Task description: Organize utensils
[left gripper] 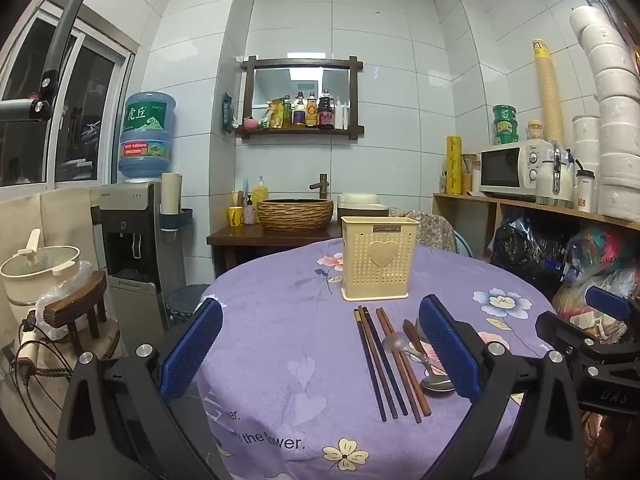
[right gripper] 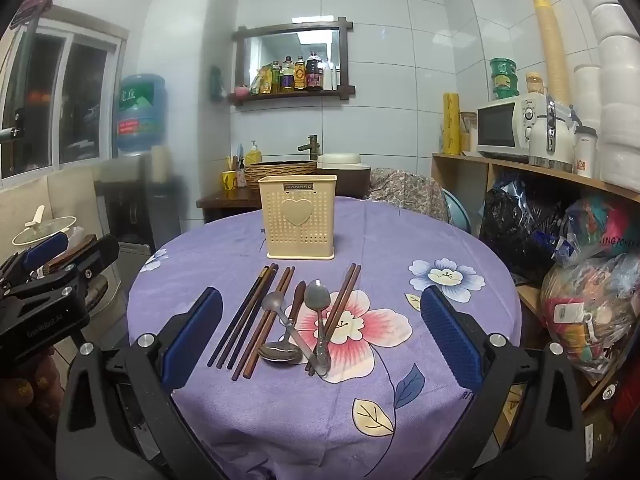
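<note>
Left gripper (left gripper: 320, 344) and right gripper (right gripper: 320, 332): jaws wide apart, nothing held. Chopsticks (right gripper: 248, 320) and spoons (right gripper: 280, 350) lie loose mid-table (right gripper: 240, 420), near its front edge. Cream holder (right gripper: 298, 216) stands upright toward the far edge.

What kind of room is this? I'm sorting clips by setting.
Probably a small home kitchen or dining corner: a microwave on a shelf, a water dispenser bottle, and a basin with faucet behind the cloth-covered table.
</note>
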### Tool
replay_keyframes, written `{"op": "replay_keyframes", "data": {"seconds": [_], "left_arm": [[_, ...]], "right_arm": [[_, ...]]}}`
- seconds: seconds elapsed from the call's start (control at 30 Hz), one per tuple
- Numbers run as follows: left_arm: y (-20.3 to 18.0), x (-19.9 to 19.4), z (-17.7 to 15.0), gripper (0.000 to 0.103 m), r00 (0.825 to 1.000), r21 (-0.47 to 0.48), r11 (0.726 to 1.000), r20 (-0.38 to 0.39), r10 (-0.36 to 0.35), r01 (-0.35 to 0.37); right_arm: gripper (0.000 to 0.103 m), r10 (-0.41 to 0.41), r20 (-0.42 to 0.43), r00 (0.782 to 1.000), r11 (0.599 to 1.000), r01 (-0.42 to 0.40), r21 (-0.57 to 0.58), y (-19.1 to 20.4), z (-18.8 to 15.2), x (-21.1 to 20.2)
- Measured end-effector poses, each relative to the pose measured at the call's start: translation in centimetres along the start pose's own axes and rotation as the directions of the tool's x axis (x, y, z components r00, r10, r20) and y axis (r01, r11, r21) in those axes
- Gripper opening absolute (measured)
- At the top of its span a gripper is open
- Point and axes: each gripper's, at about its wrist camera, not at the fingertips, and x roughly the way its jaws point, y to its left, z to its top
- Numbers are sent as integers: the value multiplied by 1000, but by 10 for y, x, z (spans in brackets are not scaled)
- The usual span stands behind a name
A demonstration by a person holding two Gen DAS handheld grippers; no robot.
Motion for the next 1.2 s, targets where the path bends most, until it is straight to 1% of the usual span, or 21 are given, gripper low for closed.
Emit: {"op": "replay_keyframes", "data": {"seconds": [0.27, 0.3, 0.37, 1.2], "left_arm": [[7, 5, 3, 98, 1000, -3, 1000, -13, -10, 10], [1, 2, -1, 98, 1000, 7, 1000, 7, -4, 4], [0, 1, -1, 98, 1000, 8, 1000, 9, -3, 3], [2, 1, -1, 98, 1000, 12, 1000, 7, -3, 3]], "right_arm": [[98, 1, 1, 1000, 1000, -1, -3, 0, 0, 0], [98, 0, 1, 1000, 1000, 0, -3, 0, 0, 0], [98, 0, 1, 1000, 1000, 0, -2, 0, 1, 0], [98, -4, 3, 1000, 1000, 4, -5, 2, 1, 0]]}}
